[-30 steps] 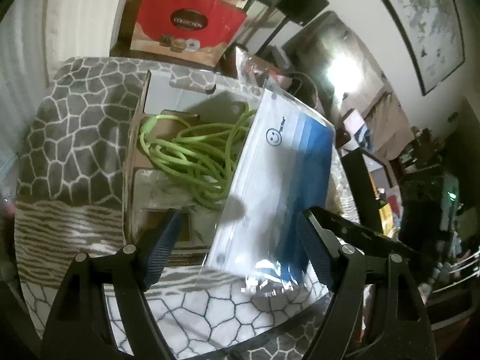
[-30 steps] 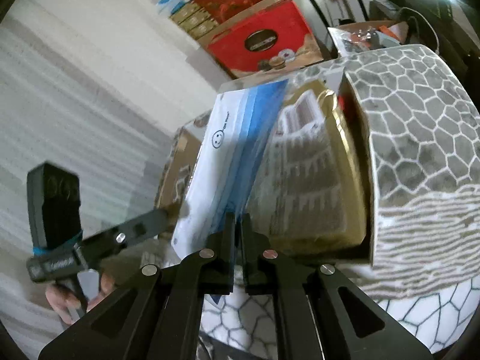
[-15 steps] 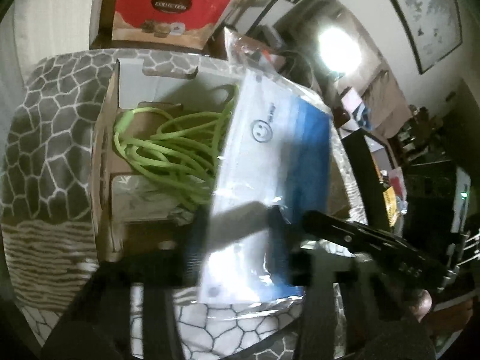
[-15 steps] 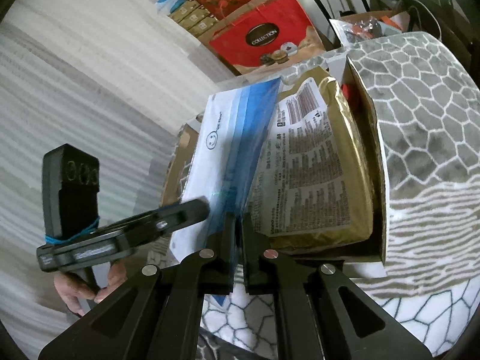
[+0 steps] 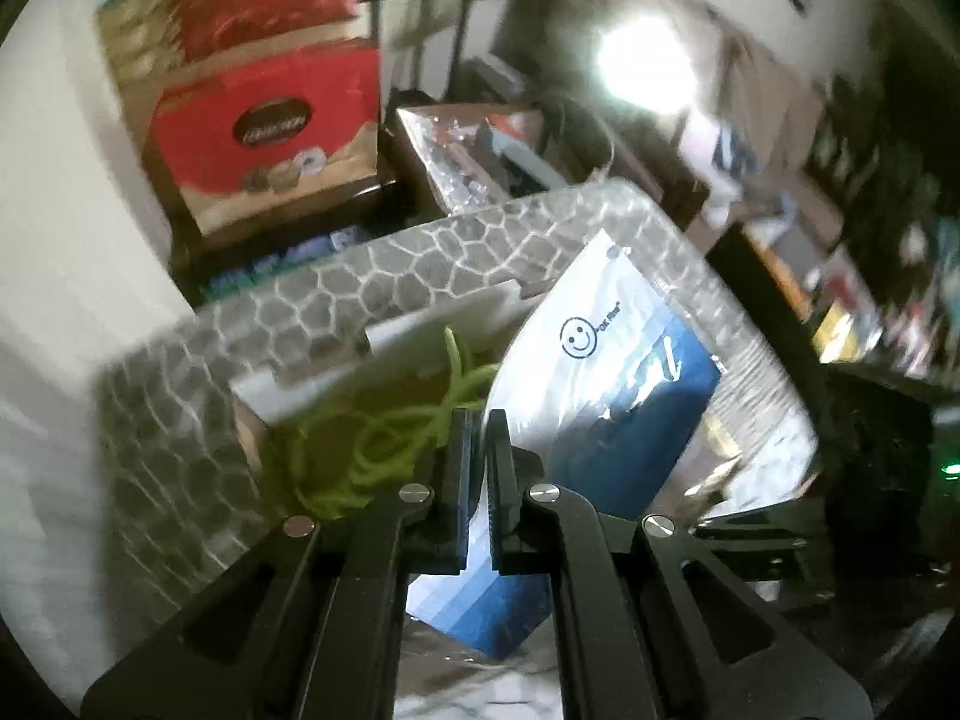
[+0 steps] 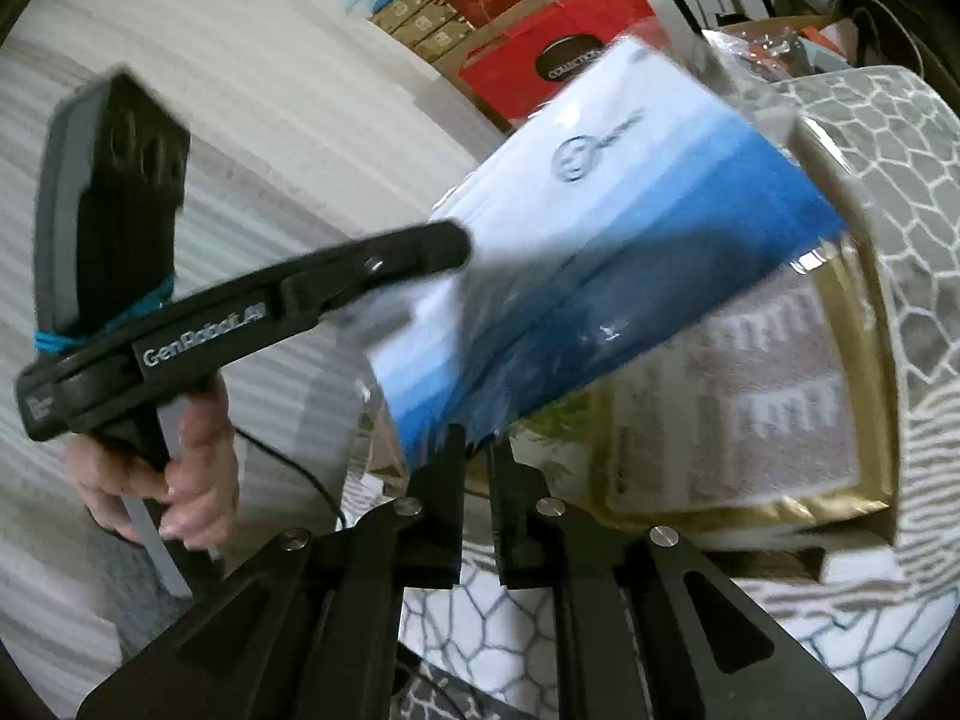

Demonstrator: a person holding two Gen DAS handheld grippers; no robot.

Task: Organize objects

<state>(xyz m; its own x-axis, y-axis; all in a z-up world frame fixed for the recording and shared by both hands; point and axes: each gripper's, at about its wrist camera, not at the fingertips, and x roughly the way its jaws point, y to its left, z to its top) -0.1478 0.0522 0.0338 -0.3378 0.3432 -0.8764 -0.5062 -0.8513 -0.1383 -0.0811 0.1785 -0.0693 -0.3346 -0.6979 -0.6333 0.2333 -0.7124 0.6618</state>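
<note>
A flat white-and-blue plastic packet (image 5: 618, 384) with a smiley logo is held tilted above an open cardboard box (image 5: 420, 324). My left gripper (image 5: 477, 438) is shut on the packet's left edge. In the right wrist view the packet (image 6: 600, 252) slopes over a gold foil bag (image 6: 762, 396) lying in the box. My right gripper (image 6: 474, 450) has a narrow gap between its fingers at the packet's lower corner; I cannot tell whether it grips. The left gripper (image 6: 462, 249) shows there pinching the packet's side. A green cord (image 5: 384, 438) lies coiled in the box.
The box sits on a grey hexagon-patterned cloth (image 5: 180, 420), also in the right wrist view (image 6: 888, 180). Red gift boxes (image 5: 270, 126) are stacked beyond, beside a white wall. A bag of clutter (image 5: 468, 150) and dark furniture stand behind at the right.
My left gripper has closed from wide open onto the packet's left edge. The packet has tilted flatter and lifted. My right gripper's fingers have parted slightly at the packet's corner.
</note>
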